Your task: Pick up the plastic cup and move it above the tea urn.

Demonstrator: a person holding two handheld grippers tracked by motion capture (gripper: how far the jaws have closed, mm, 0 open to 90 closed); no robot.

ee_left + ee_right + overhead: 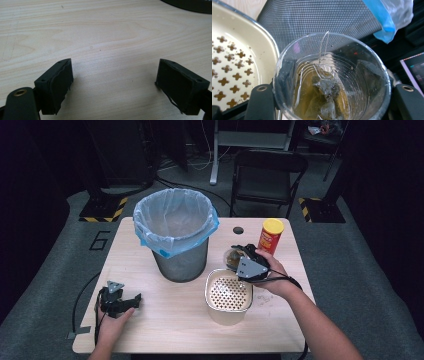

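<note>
My right gripper (241,256) is shut on a clear plastic cup (332,80) that holds brownish liquid and a dark tea bag (325,92). In the high view the cup (232,258) hangs just above the far rim of a cream strainer pan (228,295) with a perforated floor; that pan's rim (244,22) shows at the left of the right gripper view. My left gripper (131,301) rests low over the table's near left part, open, with bare wood between its pads (60,85).
A mesh bin (179,237) lined with a blue-edged bag stands at the table's middle back. A yellow-lidded can (270,236) is at the back right, near a round hole (238,230) in the table (165,320). A folding chair (267,175) stands beyond.
</note>
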